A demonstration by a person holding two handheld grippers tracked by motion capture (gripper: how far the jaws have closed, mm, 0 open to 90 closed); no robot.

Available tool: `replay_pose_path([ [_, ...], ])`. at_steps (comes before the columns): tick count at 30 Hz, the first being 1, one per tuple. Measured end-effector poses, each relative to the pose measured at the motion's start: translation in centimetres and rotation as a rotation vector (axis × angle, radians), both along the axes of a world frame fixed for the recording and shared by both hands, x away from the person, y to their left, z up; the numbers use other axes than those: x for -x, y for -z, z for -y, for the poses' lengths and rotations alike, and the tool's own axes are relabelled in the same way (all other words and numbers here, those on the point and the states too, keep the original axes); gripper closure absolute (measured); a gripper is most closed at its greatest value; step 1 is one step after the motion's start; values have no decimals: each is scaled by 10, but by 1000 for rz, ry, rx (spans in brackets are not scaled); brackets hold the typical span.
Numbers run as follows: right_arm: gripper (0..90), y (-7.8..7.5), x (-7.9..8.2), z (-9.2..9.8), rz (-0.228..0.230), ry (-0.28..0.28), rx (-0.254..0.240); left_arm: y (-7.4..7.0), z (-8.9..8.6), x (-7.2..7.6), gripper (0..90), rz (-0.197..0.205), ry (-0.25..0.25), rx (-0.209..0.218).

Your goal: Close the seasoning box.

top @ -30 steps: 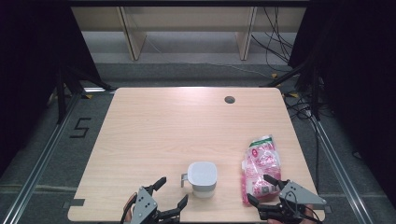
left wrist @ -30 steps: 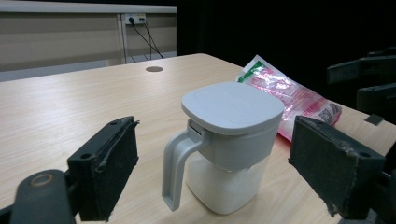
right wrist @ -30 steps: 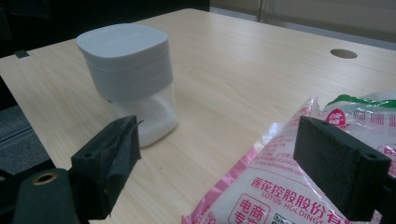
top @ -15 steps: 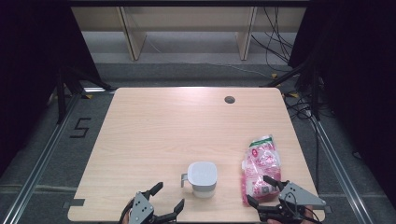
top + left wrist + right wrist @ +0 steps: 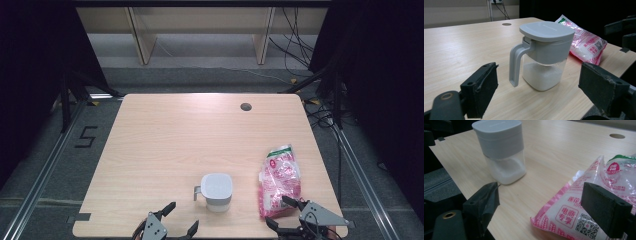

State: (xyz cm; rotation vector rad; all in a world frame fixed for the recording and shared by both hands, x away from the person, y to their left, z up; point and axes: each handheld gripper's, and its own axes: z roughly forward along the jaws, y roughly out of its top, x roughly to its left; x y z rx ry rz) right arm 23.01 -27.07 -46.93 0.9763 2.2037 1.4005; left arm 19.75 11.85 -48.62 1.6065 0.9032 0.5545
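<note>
Our left gripper (image 5: 169,225) hovers at the near edge of the tabletop (image 5: 165,145), its jaws spread wide and holding nothing. Just beyond it stands a clear canister (image 5: 216,192) with a grey lid and a grey handle, upright on the wood near the front edge. In the left gripper view (image 5: 537,85) the canister (image 5: 541,56) stands between and beyond the two black jaws without touching either; its handle points to the left of that view, and a layer of white granules fills its lower part.

Our right gripper (image 5: 286,216) sits at the near right corner, jaws likewise apart and empty. Its far jaw reaches over the near end of a pink and white printed bag (image 5: 278,180), which lies flat on the tabletop to the right of the canister and apart from it, its green-topped end pointing toward the far side. In the right gripper view (image 5: 541,207) the near end of the bag (image 5: 584,205) lies between the open jaws, close beside the right-hand one; we cannot tell whether that jaw touches it. The canister (image 5: 500,150) stands farther off at the upper left of that view.

A round grommet hole (image 5: 245,106) marks the far right part of the tabletop.
</note>
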Motion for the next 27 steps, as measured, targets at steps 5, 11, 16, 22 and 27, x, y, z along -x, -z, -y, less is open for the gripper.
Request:
replay_pose_path([
  [5,167,4,4,0,-9,-15,-7,1,-1,3,147,5,-10,15],
  [11,168,7,8,3,-1,-17,0,2,-2,7,147,-8,-18,3],
  [16,168,8,10,3,-1,-27,7,2,-1,7,147,-5,-11,0],
  [22,168,8,10,5,7,-17,12,3,0,8,147,-5,-8,-10],
  [27,168,9,10,5,5,-24,18,5,-1,8,147,-8,-13,-4],
])
